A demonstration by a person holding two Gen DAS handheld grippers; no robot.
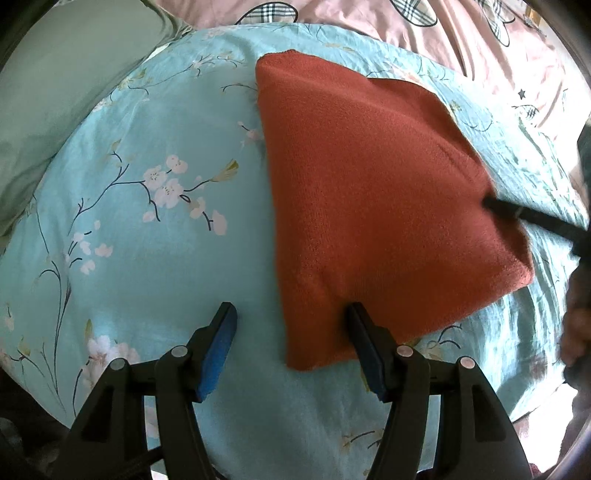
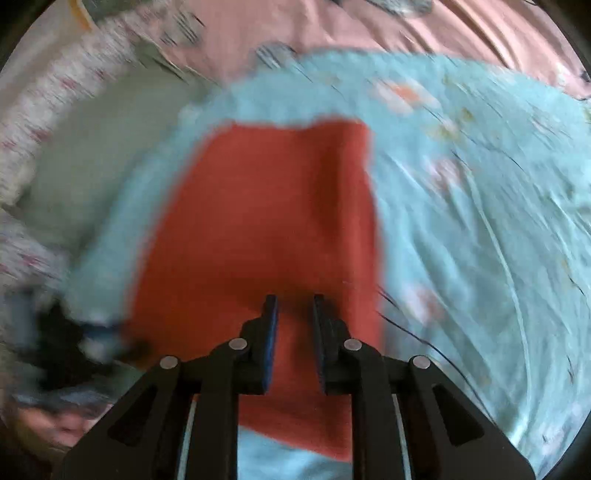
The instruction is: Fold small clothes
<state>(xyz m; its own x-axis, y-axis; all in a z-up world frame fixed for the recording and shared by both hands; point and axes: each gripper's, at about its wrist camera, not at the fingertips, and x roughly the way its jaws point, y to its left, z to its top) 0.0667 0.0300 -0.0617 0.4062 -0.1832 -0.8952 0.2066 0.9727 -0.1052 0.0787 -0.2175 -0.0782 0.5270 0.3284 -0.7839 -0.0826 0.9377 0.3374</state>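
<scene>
A rust-red knitted cloth [image 1: 369, 192] lies folded on a turquoise floral bedspread [image 1: 147, 221]. My left gripper [image 1: 291, 308] hovers open above the cloth's near corner; its right finger is over the cloth and its left finger over the spread, with nothing pinched. My right gripper [image 2: 295, 299] points down onto the cloth [image 2: 266, 206] with its jaws drawn narrow and red fabric between the pads. In the left wrist view its dark fingers [image 1: 517, 216] reach in from the right to the cloth's right edge, where a crease runs up to the tip.
A pale green pillow [image 1: 62, 103] lies to the left. A pink sheet with plaid shapes [image 1: 443, 29] lies beyond the spread. A blurred hand [image 1: 578, 317] is at the right edge. The right wrist view is motion-blurred; my left gripper [image 2: 74, 343] shows as a dark smear at its left.
</scene>
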